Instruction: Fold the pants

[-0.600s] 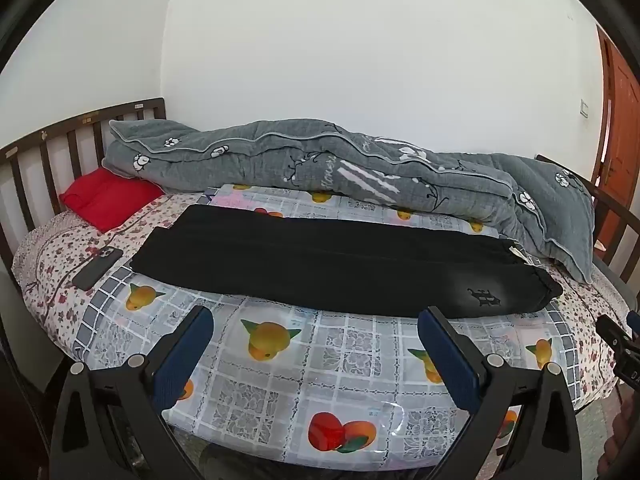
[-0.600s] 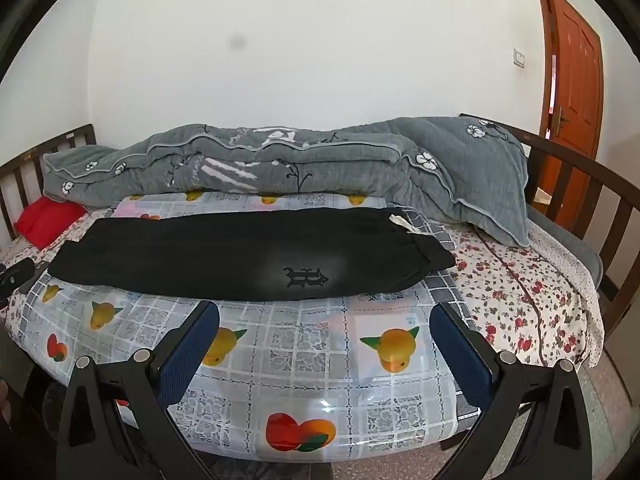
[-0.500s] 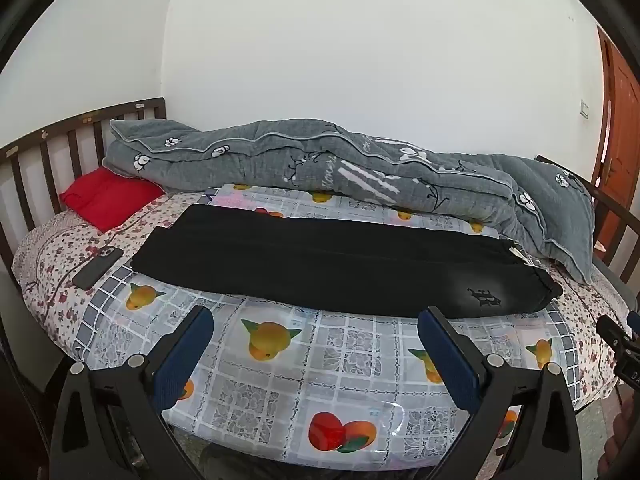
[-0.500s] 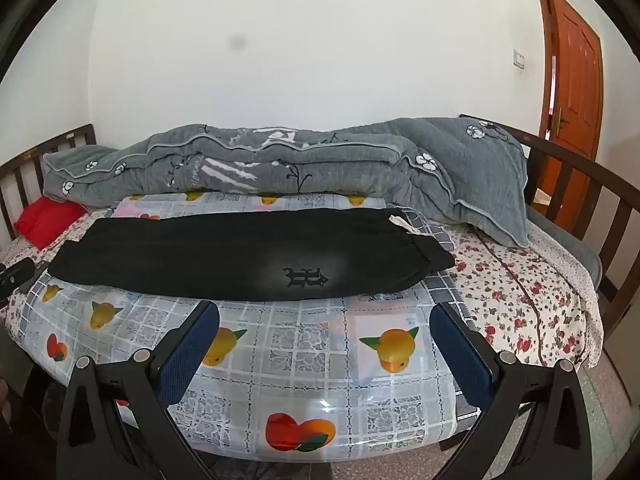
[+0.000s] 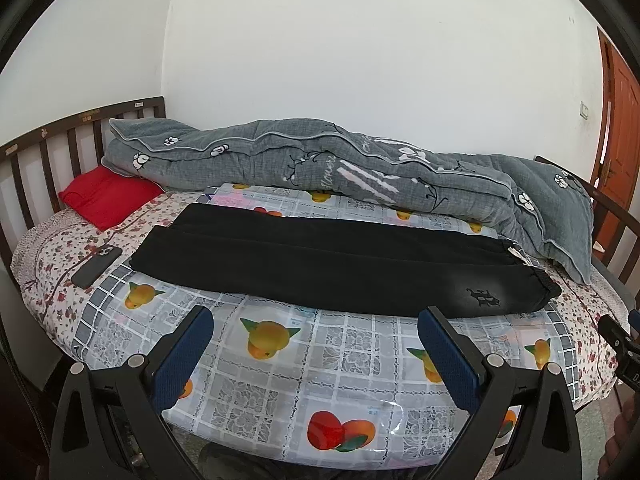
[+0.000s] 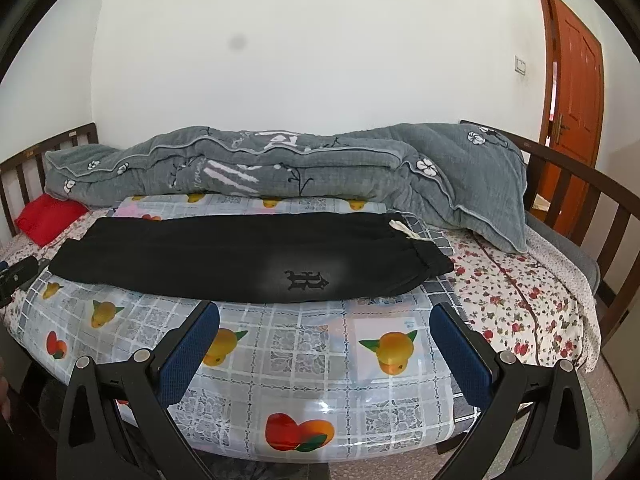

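Black pants [image 5: 320,264] lie lengthwise across the bed, folded leg on leg, waistband with a white drawstring at the right and cuffs at the left; they also show in the right wrist view [image 6: 240,256]. A dark logo [image 6: 306,280] sits near the waist. My left gripper [image 5: 316,344] is open and empty, in front of the pants near the bed's front edge. My right gripper [image 6: 324,340] is open and empty, in front of the waist end. Neither touches the pants.
A fruit-print plastic sheet [image 5: 280,360] covers the bed. A rolled grey quilt [image 5: 320,168] lies along the wall behind the pants. A red pillow [image 5: 104,196] and a black phone [image 5: 96,266] are at the left. Wooden rails [image 6: 580,200] bound both ends; an orange door [image 6: 576,100] is at the right.
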{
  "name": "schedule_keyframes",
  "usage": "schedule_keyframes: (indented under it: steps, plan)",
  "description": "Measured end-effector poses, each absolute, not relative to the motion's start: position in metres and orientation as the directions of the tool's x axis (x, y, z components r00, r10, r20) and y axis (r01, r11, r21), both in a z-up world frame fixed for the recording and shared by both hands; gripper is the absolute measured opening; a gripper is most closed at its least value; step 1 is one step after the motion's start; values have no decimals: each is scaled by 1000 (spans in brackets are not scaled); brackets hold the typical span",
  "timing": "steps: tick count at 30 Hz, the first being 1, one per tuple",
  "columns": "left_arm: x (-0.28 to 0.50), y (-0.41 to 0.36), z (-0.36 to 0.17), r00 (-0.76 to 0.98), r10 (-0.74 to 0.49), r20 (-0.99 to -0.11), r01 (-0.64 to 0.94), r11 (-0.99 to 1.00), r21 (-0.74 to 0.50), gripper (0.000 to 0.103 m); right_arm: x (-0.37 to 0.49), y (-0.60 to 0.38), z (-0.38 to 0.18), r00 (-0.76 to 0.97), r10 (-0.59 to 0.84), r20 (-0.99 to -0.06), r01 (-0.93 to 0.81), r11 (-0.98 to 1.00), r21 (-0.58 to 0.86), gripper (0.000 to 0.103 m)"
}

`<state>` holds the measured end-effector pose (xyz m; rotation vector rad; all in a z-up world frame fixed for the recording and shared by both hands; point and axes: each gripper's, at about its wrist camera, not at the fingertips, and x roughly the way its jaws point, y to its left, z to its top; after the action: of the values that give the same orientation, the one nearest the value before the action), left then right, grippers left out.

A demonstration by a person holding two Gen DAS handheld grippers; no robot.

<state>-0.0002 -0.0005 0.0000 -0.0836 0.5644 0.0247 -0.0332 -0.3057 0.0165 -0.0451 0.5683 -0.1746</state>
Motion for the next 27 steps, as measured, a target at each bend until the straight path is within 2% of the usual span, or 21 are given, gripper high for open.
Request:
schedule_keyframes:
  steps: [27]
  plan:
    - [-3, -2, 3, 846, 3, -533, -48, 996, -72, 103, -40, -309, 21, 835, -178, -521, 160, 984, -79, 103]
